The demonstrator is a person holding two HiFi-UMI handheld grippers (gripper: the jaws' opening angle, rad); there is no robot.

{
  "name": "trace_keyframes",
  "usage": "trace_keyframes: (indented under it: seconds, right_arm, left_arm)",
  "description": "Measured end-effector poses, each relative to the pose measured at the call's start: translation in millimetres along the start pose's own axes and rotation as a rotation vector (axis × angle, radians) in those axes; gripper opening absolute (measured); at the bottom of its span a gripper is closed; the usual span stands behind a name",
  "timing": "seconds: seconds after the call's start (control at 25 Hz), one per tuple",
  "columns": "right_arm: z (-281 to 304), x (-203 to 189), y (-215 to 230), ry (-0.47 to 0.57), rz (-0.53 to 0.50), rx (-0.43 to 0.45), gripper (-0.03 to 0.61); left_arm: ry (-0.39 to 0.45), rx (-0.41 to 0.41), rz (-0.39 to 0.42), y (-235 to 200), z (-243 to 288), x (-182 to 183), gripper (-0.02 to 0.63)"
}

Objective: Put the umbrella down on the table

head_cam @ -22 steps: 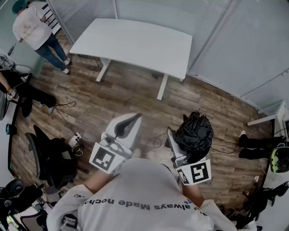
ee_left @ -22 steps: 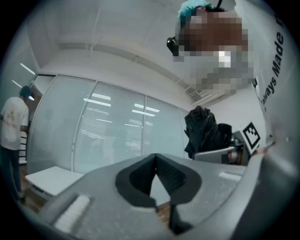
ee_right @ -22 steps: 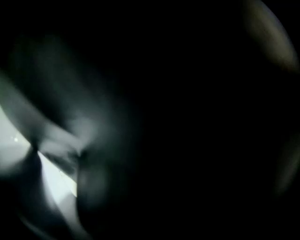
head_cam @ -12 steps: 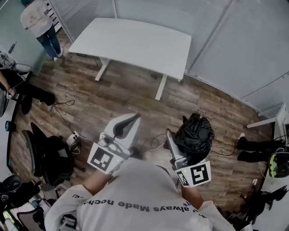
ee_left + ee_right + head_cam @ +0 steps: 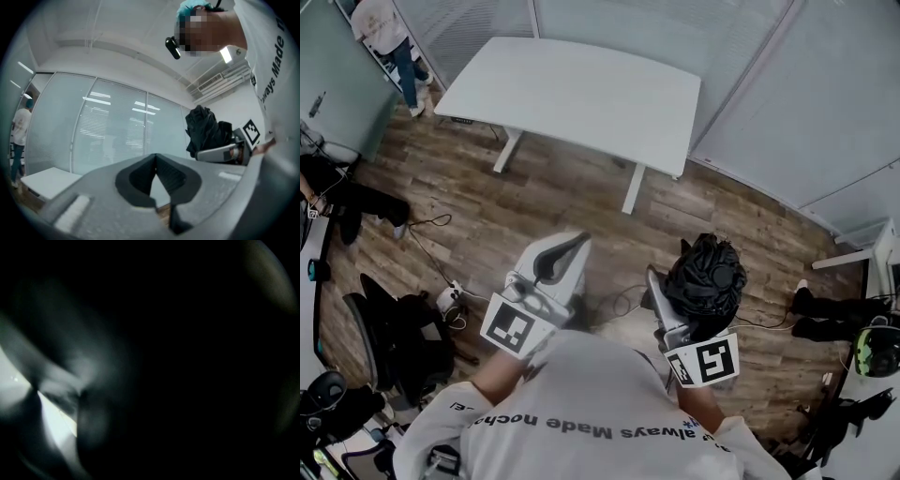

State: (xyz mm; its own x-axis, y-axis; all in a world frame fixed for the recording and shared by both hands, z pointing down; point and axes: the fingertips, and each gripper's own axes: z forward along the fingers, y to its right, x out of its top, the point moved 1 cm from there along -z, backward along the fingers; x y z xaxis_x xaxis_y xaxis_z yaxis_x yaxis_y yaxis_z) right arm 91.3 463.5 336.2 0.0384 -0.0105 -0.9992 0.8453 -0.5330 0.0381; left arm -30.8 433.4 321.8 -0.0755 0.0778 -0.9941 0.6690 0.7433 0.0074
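In the head view a black folded umbrella (image 5: 705,275) sits bunched in my right gripper (image 5: 677,298), which is shut on it and held level over the wooden floor. Its left finger (image 5: 654,292) shows beside the fabric; the other is hidden. The right gripper view is almost wholly dark, covered by the umbrella (image 5: 197,357). My left gripper (image 5: 570,247) is shut with nothing in it, and its tips meet in the left gripper view (image 5: 156,158). That view also shows the umbrella (image 5: 205,131) to the right. The white table (image 5: 581,94) stands ahead, beyond both grippers.
Glass partitions with blinds run behind and to the right of the table. A black office chair (image 5: 398,342) and floor cables (image 5: 441,253) lie at my left. A person (image 5: 386,28) stands at the top left. Someone's legs (image 5: 825,311) show at the right edge.
The person at the top left has walked farther away toward the picture's upper edge. Both grippers hold about the same places, with the umbrella still in the right one.
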Motion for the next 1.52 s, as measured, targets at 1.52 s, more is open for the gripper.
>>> trace_keyframes:
  seconds: [1.52]
  right_arm:
    - [391, -15, 193, -0.012, 0.039, -0.134, 0.241]
  left_arm:
    - [-0.017, -0.125, -0.063, -354, 256, -47, 0.004]
